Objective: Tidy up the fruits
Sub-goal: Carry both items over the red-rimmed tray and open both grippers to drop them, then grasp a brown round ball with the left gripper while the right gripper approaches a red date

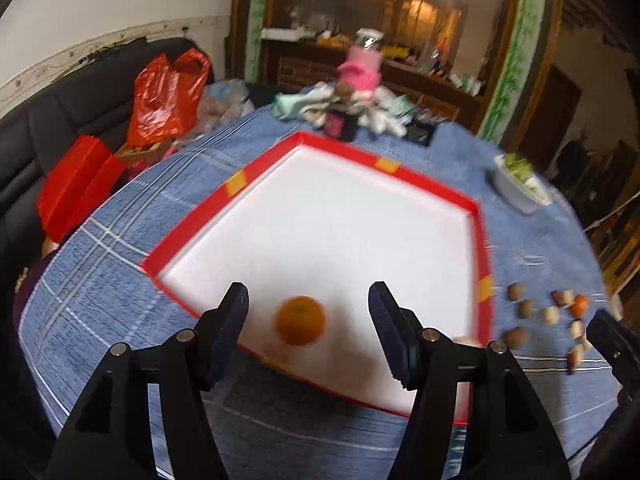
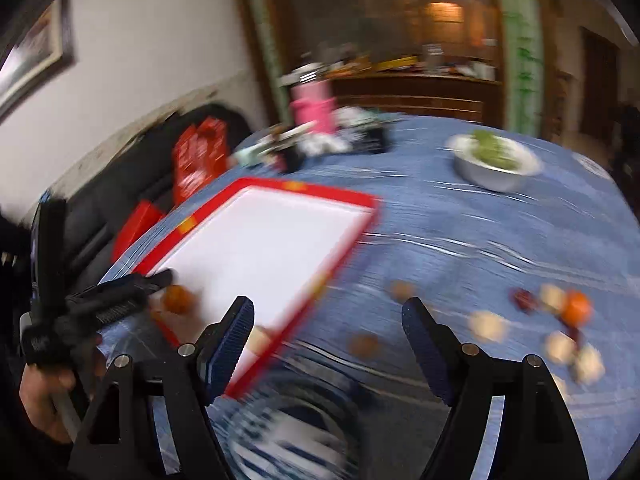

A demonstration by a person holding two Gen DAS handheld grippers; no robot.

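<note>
1. While both views are smeared by motion blur, the left gripper (image 1: 308, 322) is hovering over the near edge of the red-rimmed tray (image 1: 192, 224), its jaws standing apart with an orange (image 1: 301, 320) lying between them on the white tray floor, untouched by either pad.
2. From the right wrist, that same orange (image 2: 178, 299) is showing at the tray's near left corner, just beyond the left gripper's fingertips (image 2: 162, 279), and a hand (image 2: 44, 404) is gripping the handle below.
3. The right gripper (image 2: 328, 330) is hanging over the blue checked surface (image 2: 460, 224) just right of the tray (image 2: 348, 248), jaws wide apart and holding nothing.
4. Only the right wrist view is giving a full look at the loose pile to the right: a second orange (image 2: 576, 307), pale pieces and brown round fruits, all too blurred to name further.
5. Only the left wrist view is showing the red plastic bag (image 1: 164, 96) on the dark sofa at far left.
6. A white bowl of greens (image 2: 496, 160) is sitting far right on the surface, well apart from the tray.
</note>
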